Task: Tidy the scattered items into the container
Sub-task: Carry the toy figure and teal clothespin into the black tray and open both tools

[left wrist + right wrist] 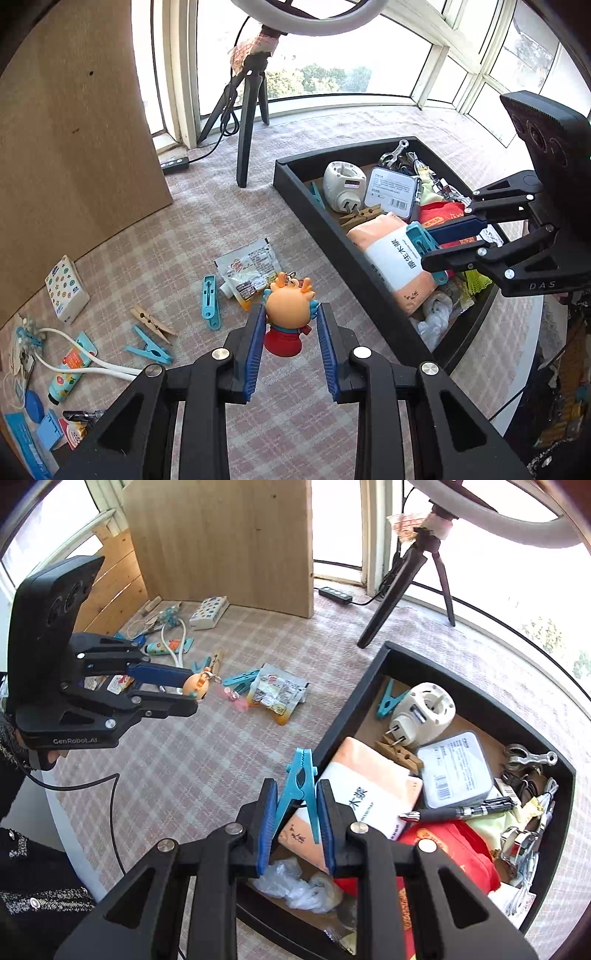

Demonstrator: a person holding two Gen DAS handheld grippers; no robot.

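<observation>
My left gripper (291, 314) is shut on a small toy figure (290, 301) with an orange head and red base, lifted above the checked cloth. The right wrist view shows the same gripper (190, 692) at the left, the toy (195, 687) between its pads. My right gripper (297, 790) is shut on a blue clothespin (300, 770), tips pointing up, over the near-left edge of the black tray (480, 688). From the left wrist, that gripper (428, 245) and clothespin (419, 236) hang above the tray (314, 210), which holds several items.
On the cloth lie a blue clip (210, 301), a wooden clothespin (151, 319), another blue clothespin (149, 347), a sachet (249, 264), a dotted box (66, 288), a tube (70, 373) and a white cable (85, 356). A tripod (247, 122) and wooden board (74, 129) stand behind.
</observation>
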